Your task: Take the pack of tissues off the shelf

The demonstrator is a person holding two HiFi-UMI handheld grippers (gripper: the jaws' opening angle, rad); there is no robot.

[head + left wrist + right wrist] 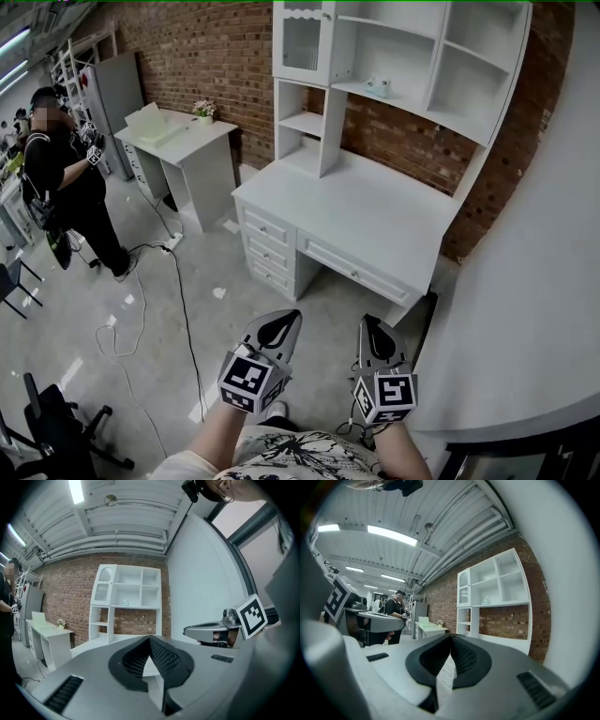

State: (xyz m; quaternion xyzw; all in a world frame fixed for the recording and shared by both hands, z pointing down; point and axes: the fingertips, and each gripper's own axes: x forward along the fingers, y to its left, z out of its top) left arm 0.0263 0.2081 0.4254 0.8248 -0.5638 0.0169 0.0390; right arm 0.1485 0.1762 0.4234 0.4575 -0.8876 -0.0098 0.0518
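Note:
The pale pack of tissues [379, 86] lies on a middle shelf of the white hutch [441, 112] above the white desk [366, 216]. It shows small in the left gripper view [125, 603] and in the right gripper view [486, 601]. My left gripper [292, 317] and right gripper [367, 323] hang side by side over the floor in front of the desk, well short of the shelf and pointing level at it. Each has its jaws together, left gripper [149, 637] and right gripper [450, 636], with nothing between the pads.
A second white desk [183, 141] with a small flower pot [203, 110] stands at the left. A person [66, 178] stands beyond it. Cables [178, 300] trail over the floor, and an office chair [56, 431] is at the lower left. A curved white wall [534, 281] rises at my right.

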